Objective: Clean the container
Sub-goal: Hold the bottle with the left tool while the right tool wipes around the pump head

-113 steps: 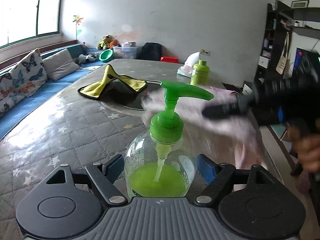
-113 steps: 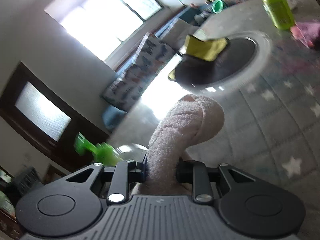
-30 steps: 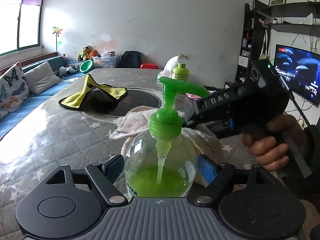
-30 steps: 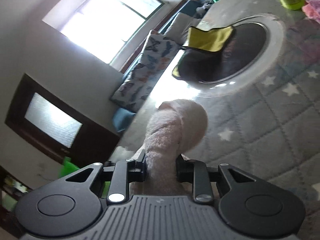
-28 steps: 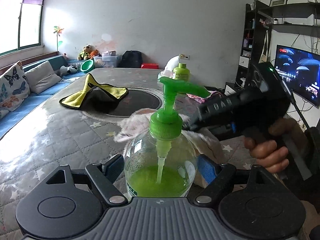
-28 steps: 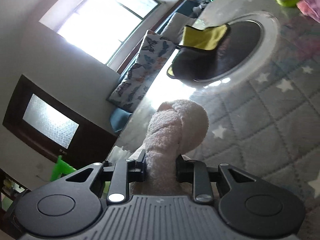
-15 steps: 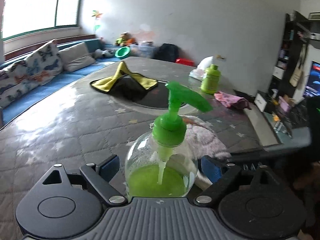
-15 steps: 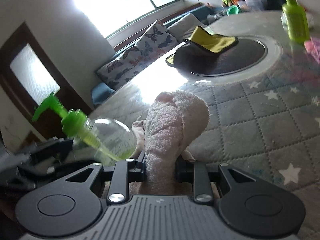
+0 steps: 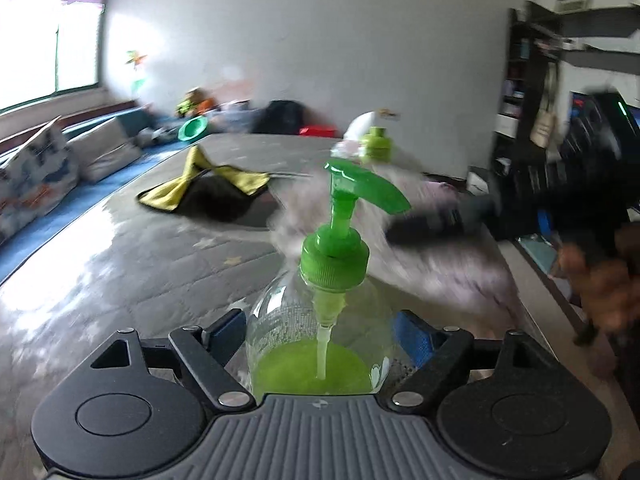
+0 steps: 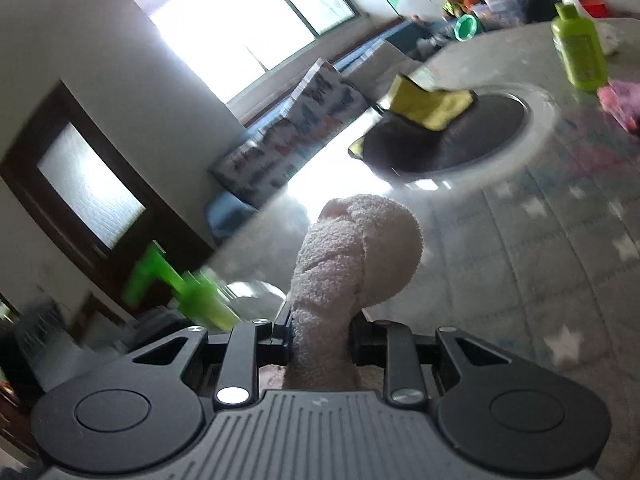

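In our left gripper [image 9: 320, 344] we hold the pump bottle [image 9: 320, 340], its clear round body seated between the two blue-padded jaws, which are clenched against its sides. The bottle stands upright in the left wrist view, green liquid pooled in its lower part, the green collar and pump head rising above the jaws with the spout pointing to the right. It is lifted clear of the desk [image 9: 160, 264], which spreads out behind it under a grey quilted cover with stars.

Our right gripper [image 10: 320, 336] is closed on a pale pink towel [image 10: 352, 256]; the jaws pinch its folded middle and a rounded bulge of cloth stands up past them. In the left wrist view that same towel appears as a blurred pale mass just behind and to the right of the pump head, with the dark body of the right gripper and our hand [image 9: 604, 280] further right. Whether the cloth is touching the bottle we cannot tell through the blur. In the right wrist view the bottle sits low on the left, smeared by motion.

Counting what lies on the desk: one yellow cloth [image 9: 224, 178] draped over the edge of one dark round inset [image 10: 472, 136], one small green bottle [image 10: 578, 54] standing upright near the far side, and one pink rag [image 10: 620, 100] just beside it.
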{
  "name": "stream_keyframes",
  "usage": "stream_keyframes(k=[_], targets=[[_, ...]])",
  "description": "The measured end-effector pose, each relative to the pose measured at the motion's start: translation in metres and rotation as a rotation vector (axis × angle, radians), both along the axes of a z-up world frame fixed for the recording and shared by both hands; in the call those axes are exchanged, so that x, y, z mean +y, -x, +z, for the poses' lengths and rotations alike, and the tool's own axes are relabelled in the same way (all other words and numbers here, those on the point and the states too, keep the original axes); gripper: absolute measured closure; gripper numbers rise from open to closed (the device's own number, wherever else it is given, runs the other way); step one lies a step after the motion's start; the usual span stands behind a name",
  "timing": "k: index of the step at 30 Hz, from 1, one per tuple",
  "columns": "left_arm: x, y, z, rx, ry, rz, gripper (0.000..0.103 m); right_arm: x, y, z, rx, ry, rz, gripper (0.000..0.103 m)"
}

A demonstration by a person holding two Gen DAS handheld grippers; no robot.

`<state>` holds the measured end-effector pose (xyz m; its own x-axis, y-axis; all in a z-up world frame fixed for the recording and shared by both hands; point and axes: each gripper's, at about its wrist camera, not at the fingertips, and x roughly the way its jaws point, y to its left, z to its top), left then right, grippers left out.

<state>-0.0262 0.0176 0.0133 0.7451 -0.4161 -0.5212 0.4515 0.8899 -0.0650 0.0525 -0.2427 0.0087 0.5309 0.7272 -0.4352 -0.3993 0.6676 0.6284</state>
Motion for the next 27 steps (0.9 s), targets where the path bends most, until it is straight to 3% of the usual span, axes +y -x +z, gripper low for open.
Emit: stream_keyframes(k=[4,9,13,27], targets=[[0.003,-0.005,-0.003,-0.007,0.014,-0.031,0.019,0.01,-0.015,0.016,-0.026,-0.082,0.04,0.079],[0.007,-0.005,-0.006,-0.009,0.03,-0.04,0.018,0.027,-0.039,-0.002,0.04,-0.104,0.061,0.078],[0.006,-0.007,-0.007,-0.007,0.031,-0.039,0.018,0.033,-0.043,-0.026,0.091,-0.067,0.036,0.079],[0.01,0.006,0.001,0.055,0.036,0.1,0.018,0.032,-0.004,-0.035,0.046,0.091,0.033,0.079]])
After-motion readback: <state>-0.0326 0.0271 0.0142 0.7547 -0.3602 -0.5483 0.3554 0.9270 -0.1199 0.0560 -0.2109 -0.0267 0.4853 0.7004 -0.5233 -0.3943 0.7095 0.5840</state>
